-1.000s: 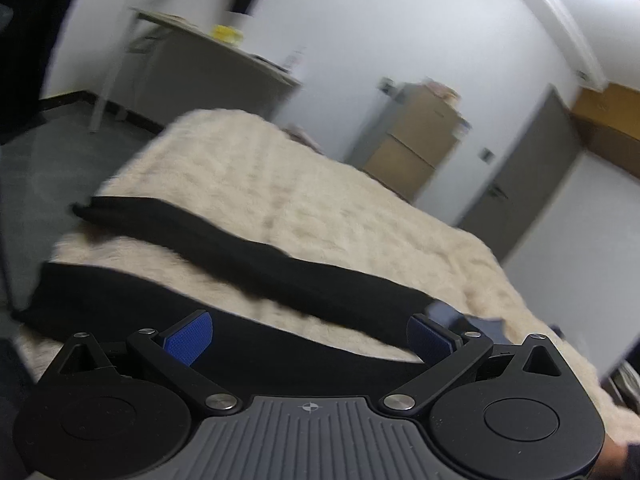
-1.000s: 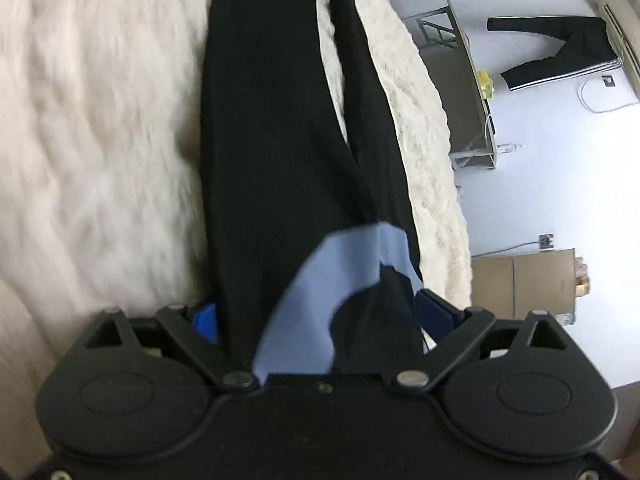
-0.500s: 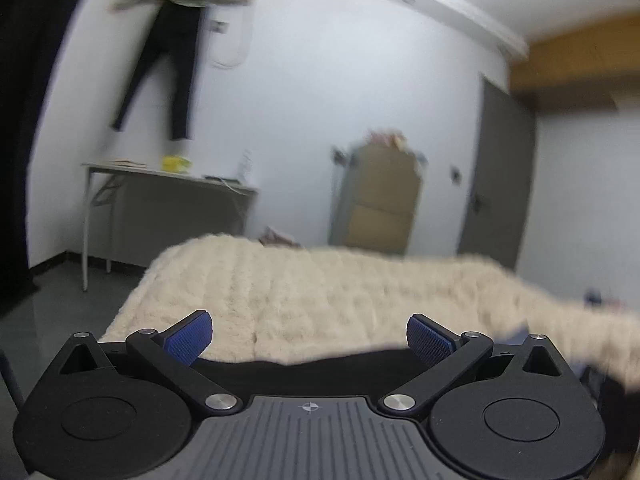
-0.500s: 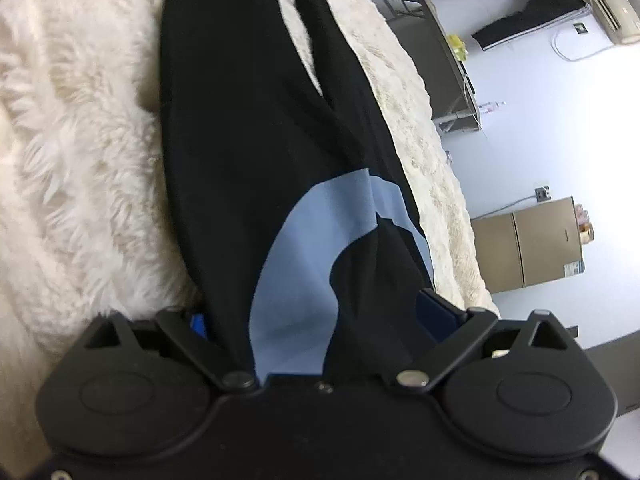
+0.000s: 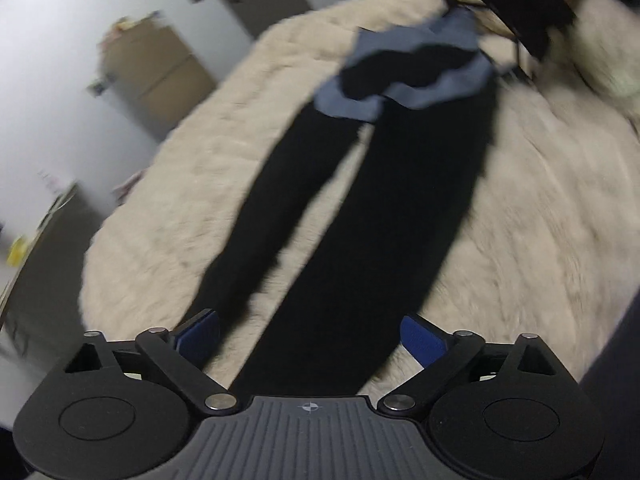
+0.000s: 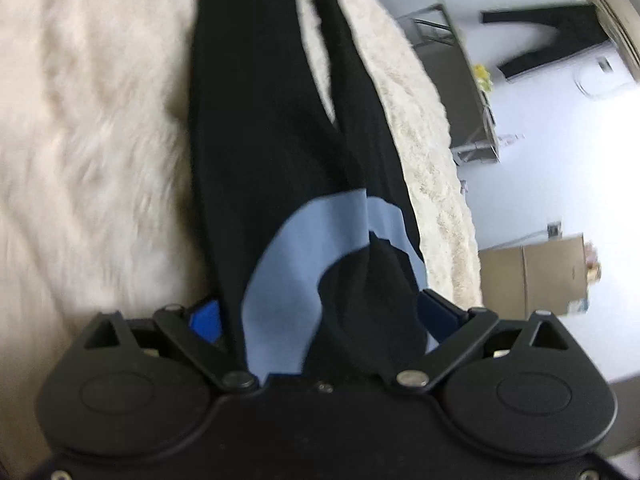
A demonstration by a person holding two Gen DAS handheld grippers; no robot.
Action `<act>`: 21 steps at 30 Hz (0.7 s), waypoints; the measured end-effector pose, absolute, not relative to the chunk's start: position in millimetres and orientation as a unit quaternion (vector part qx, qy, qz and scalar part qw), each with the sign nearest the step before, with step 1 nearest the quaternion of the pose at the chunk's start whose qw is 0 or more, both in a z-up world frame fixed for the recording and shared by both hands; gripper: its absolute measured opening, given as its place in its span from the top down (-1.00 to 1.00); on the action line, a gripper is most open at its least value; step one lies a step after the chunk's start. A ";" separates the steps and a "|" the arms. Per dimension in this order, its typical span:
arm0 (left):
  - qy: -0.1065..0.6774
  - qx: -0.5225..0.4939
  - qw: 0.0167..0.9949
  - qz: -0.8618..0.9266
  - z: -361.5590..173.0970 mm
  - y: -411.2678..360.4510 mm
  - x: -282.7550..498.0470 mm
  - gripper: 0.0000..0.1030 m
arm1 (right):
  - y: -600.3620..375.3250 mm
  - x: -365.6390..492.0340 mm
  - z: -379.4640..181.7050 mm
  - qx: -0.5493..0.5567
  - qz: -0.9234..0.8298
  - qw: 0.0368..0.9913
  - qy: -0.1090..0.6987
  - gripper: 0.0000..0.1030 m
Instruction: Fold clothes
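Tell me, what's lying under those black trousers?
A fluffy cream blanket lies under the black trousers and shows all round them. What is beneath the blanket is covered.

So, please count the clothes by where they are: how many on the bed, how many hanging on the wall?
On the bed: 1, black trousers with a light blue panel, on the cream fluffy blanket.
Hanging on the wall: 1, a dark garment.
Total: 2

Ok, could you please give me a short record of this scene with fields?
garment: black trousers with a blue waist panel, legs stretched out
surface: cream fluffy blanket
right gripper: shut on the waist end
left gripper: at the cuff end; jaws open but have just been closing, one leg's end between them, not yet pinched
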State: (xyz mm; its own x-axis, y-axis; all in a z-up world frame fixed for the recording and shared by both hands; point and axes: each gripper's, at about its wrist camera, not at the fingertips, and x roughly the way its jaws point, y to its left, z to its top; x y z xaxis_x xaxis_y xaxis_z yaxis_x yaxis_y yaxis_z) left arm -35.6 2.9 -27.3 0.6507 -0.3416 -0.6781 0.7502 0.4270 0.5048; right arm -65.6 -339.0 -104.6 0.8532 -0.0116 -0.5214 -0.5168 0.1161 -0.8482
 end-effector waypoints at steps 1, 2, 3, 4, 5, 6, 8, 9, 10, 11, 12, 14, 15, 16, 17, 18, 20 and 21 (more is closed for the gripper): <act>0.247 0.425 0.802 -0.341 -33.3 3.3 -32.5 -0.52 | -347.1 -65.5 -104.4 -0.650 0.178 0.706 0.216 -0.86; 0.248 0.437 0.793 -0.344 -39.0 2.5 -30.5 -0.45 | -352.6 -64.5 -105.2 -0.656 0.182 0.698 0.224 -0.82; 0.248 0.450 0.785 -0.347 -44.2 1.3 -29.5 -0.37 | -355.6 -62.4 -106.4 -0.660 0.183 0.692 0.228 -0.81; 0.250 0.462 0.775 -0.353 -49.7 0.0 -28.7 -0.31 | -362.1 -60.9 -108.6 -0.670 0.179 0.681 0.235 -0.80; 0.253 0.469 0.767 -0.359 -53.5 -1.0 -28.7 -0.29 | -368.1 -58.1 -110.4 -0.675 0.173 0.676 0.242 -0.76; 0.256 0.475 0.759 -0.365 -57.9 -0.7 -29.4 -0.29 | -371.4 -54.7 -111.2 -0.675 0.168 0.675 0.246 -0.76; 0.265 0.484 0.748 -0.369 -66.7 0.3 -26.0 -0.29 | -377.7 -48.1 -112.8 -0.674 0.160 0.674 0.255 -0.76; 0.271 0.486 0.744 -0.370 -69.4 1.1 -25.5 -0.29 | -378.4 -46.4 -114.1 -0.674 0.159 0.673 0.258 -0.76; 0.277 0.487 0.741 -0.369 -72.3 2.3 -24.7 -0.27 | -380.3 -43.5 -116.0 -0.677 0.159 0.669 0.262 -0.76; 0.282 0.489 0.739 -0.368 -76.2 3.4 -23.1 -0.26 | -381.7 -40.9 -118.6 -0.681 0.159 0.664 0.266 -0.76; 0.285 0.493 0.736 -0.366 -80.6 4.9 -21.3 -0.23 | -381.9 -39.3 -120.3 -0.682 0.158 0.663 0.267 -0.76; 0.286 0.506 0.732 -0.355 -89.0 8.3 -17.4 -0.11 | -382.2 -30.8 -123.3 -0.677 0.157 0.667 0.268 -0.75; 0.286 0.511 0.729 -0.354 -92.3 8.7 -15.9 -0.04 | -383.0 -36.3 -125.2 -0.676 0.155 0.669 0.267 -0.66; 0.284 0.514 0.727 -0.355 -95.0 8.1 -14.4 0.00 | -383.5 -36.2 -126.0 -0.673 0.152 0.673 0.265 -0.57; 0.282 0.515 0.726 -0.357 -96.4 6.8 -13.4 0.03 | -384.0 -35.1 -126.2 -0.670 0.150 0.676 0.266 -0.47; 0.279 0.516 0.726 -0.359 -97.8 5.4 -12.4 0.15 | -384.6 -34.1 -126.2 -0.667 0.149 0.679 0.266 -0.36; 0.269 0.518 0.728 -0.360 -98.8 2.4 -11.1 0.37 | -384.9 -35.4 -123.2 -0.662 0.149 0.687 0.260 -0.12; 0.266 0.515 0.731 -0.359 -98.1 1.1 -10.0 0.56 | -385.1 -36.1 -121.7 -0.660 0.149 0.690 0.258 0.03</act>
State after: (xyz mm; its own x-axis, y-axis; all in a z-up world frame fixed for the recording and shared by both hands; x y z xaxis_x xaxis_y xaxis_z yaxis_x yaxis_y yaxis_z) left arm -10.0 1.1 -98.1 0.6008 -0.2515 -0.7588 0.7992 0.2112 0.5628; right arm -36.1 -385.1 -121.7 0.8231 -0.1347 -0.5517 -0.5452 0.0847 -0.8340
